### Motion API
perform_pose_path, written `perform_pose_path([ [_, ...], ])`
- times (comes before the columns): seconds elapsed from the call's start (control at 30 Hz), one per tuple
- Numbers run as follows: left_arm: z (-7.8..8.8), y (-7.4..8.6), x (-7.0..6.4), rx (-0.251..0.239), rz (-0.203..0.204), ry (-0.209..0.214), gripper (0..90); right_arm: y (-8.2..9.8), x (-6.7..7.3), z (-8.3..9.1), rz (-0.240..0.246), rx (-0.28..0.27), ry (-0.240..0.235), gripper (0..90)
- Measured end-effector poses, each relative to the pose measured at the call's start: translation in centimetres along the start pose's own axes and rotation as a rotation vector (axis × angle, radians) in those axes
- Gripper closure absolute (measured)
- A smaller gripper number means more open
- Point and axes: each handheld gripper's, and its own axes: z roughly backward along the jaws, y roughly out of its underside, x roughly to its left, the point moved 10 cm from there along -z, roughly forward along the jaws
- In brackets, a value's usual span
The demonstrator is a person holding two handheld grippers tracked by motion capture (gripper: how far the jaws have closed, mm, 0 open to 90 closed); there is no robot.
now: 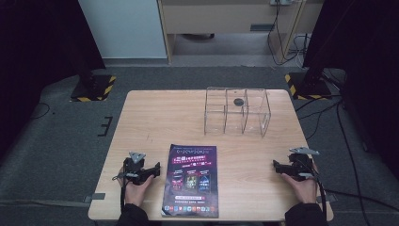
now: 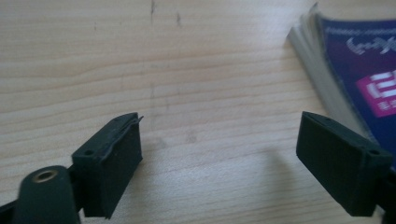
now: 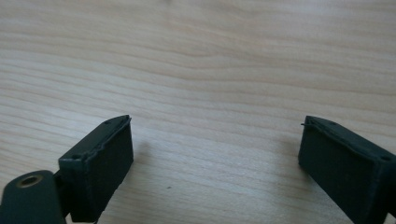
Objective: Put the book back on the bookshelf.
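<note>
Nearest me, the magazine [image 1: 190, 181] lies flat on the tabletop [image 1: 155, 117], long axis running away from me. Left gripper [image 1: 153, 170] sits just beside its left edge, fingers wide and empty; right gripper [image 1: 277, 165], equally wide, probably sits farther off.

A light wooden table [image 1: 155, 117] stood on grey carpet [image 1: 56, 141]. Toward its far right side sat a clear acrylic organiser [image 1: 236, 111], split into upright compartments, with a small dark round item [image 1: 238, 101] that seemed to lie on its top, though the view was too coarse to be sure. Beyond the table, two dark stands rested on bases edged with yellow-and-black tape [image 1: 94, 87], one at each far corner. Black cables [image 1: 346, 141] ran across the floor at the right, near a pale wooden cabinet [image 1: 226, 19].
</note>
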Motion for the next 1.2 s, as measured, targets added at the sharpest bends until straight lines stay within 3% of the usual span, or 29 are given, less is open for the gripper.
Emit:
perform_pose_path([
  [0.07,0.7,-0.7,-0.4,-0.044,0.002,0.013,15.7,-0.3,0.4,0.4,-0.002,-0.023,-0.028,10.2],
  [0.23,1.5,-1.2,-1.3,-0.076,0.0,0.046,17.5,-1.0,1.2,1.3,-0.032,-0.065,-0.06,7.5],
  [0.43,2.2,-1.8,-2.6,-0.1,0.002,0.084,20.3,-1.9,2.1,2.4,-0.032,-0.11,-0.079,6.3],
  [0.83,2.8,-1.8,-4.8,-0.113,0.01,0.153,26.8,-2.7,4.4,3.5,-0.004,-0.152,-0.131,6.9],
  [1.03,2.8,-1.7,-5.3,-0.111,-0.002,0.162,28.5,-3.4,6.1,4.1,0.012,-0.215,-0.147,8.4],
  [1.2,2.6,-1.4,-5.6,-0.102,-0.009,0.166,29.5,-3.7,7.3,4.4,0.033,-0.226,-0.157,9.2],
])
